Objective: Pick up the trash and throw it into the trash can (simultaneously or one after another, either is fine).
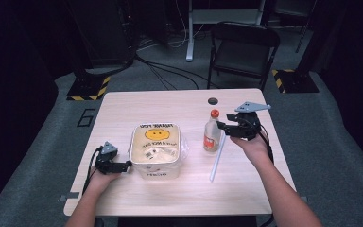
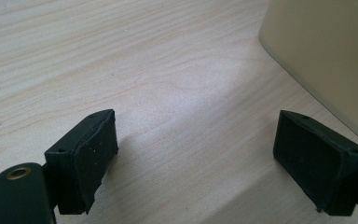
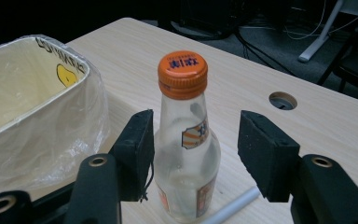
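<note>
Right tongs [image 3: 196, 154], jaws spread either side of the clear glass bottle w/ orange cap [image 3: 186, 140] nr the bench's right edge, look set to pinch it next; left tongs [image 2: 196, 154], spread & empty, rest by the cream lined bin [image 1: 155, 150].

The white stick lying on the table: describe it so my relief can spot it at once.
Start at the square cream bin with the smiley face, mid-table. Just right of it stands a clear bottle with an orange cap. The white stick lies flat beside that bottle, on the near right, running toward the person; it is the thin, pale thing lying flat.
</note>
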`<state>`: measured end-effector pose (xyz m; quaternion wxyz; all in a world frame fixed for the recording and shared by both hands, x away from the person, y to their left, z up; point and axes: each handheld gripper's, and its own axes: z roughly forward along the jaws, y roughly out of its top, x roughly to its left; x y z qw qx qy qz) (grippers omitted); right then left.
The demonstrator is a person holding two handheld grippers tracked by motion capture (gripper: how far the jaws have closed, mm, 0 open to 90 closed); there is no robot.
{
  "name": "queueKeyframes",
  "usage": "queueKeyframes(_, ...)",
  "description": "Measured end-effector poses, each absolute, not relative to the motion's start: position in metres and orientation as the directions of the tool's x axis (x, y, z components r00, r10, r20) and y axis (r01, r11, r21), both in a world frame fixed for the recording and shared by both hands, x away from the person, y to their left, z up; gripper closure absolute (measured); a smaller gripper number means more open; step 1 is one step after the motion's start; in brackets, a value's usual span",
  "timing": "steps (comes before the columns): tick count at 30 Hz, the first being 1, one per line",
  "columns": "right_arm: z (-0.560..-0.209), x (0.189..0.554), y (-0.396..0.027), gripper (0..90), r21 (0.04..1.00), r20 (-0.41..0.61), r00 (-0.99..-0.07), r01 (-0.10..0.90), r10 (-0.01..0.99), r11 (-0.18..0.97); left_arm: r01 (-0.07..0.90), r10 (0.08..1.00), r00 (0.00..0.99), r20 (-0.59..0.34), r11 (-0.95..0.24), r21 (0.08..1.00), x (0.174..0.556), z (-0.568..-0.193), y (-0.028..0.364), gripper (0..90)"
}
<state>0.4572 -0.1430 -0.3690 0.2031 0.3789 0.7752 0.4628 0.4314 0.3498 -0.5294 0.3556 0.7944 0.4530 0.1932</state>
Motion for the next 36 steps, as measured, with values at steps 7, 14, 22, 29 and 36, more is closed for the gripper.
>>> queueKeyframes(7,-0.368,0.464,-0.132,45.8,0.874,0.034,-0.636,0.393,0.771,0.285,0.582,0.857,0.516,-0.016,-0.337,0.74,0.431,-0.529,0.35,13.5)
queueKeyframes(14,-0.368,0.469,-0.127,45.6,0.879,0.034,-0.633,0.387,0.773,0.278,0.581,0.856,0.516,-0.015,-0.337,0.741,0.431,-0.529,0.35,13.5)
queueKeyframes(22,-0.371,0.476,-0.119,46.5,0.884,0.036,-0.625,0.384,0.78,0.267,0.581,0.855,0.518,-0.015,-0.338,0.74,0.432,-0.529,0.35,13.5)
queueKeyframes(29,-0.37,0.483,-0.115,48.3,0.89,0.057,-0.614,0.389,0.787,0.239,0.579,0.854,0.52,-0.015,-0.339,0.742,0.432,-0.529,0.35,13.5)
queueKeyframes(36,-0.371,0.488,-0.109,53.6,0.89,0.043,-0.608,0.384,0.792,0.246,0.577,0.851,0.525,-0.014,-0.343,0.741,0.432,-0.529,0.35,13.5)
